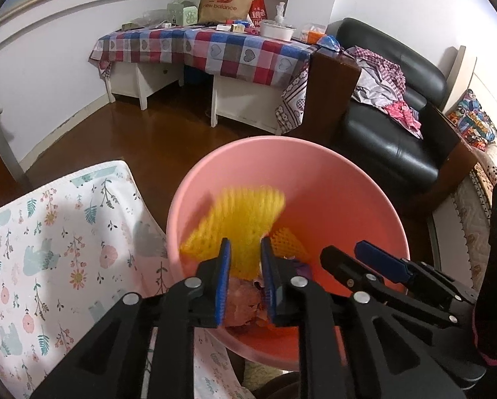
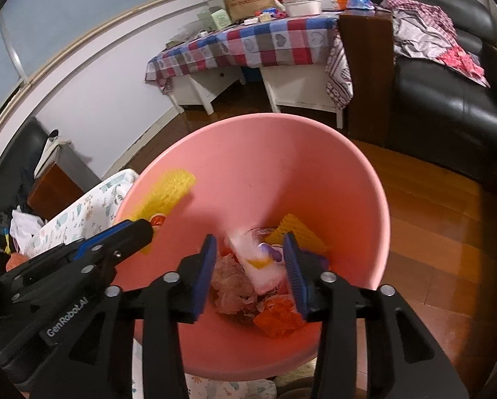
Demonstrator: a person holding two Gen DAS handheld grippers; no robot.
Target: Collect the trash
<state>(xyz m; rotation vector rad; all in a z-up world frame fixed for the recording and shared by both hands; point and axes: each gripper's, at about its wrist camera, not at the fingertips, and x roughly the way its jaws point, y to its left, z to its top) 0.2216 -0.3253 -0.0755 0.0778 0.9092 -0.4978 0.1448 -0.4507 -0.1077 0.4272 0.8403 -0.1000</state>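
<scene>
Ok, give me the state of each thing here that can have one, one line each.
left gripper: open, over the bin
right gripper: open, over the bin
pink bin: upright, partly filled with trash
yellow foam net: blurred, inside the bin's mouth
white wrapper: blurred, inside the bin

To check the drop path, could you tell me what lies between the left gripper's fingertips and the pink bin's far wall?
In the left wrist view, a blurred yellow foam net lies between the left gripper and the pink bin wall.

Pink bin [image 2: 248, 173] w/ blurred yellow foam net [image 1: 238, 216] above crumpled wrappers [image 2: 248, 286].
</scene>
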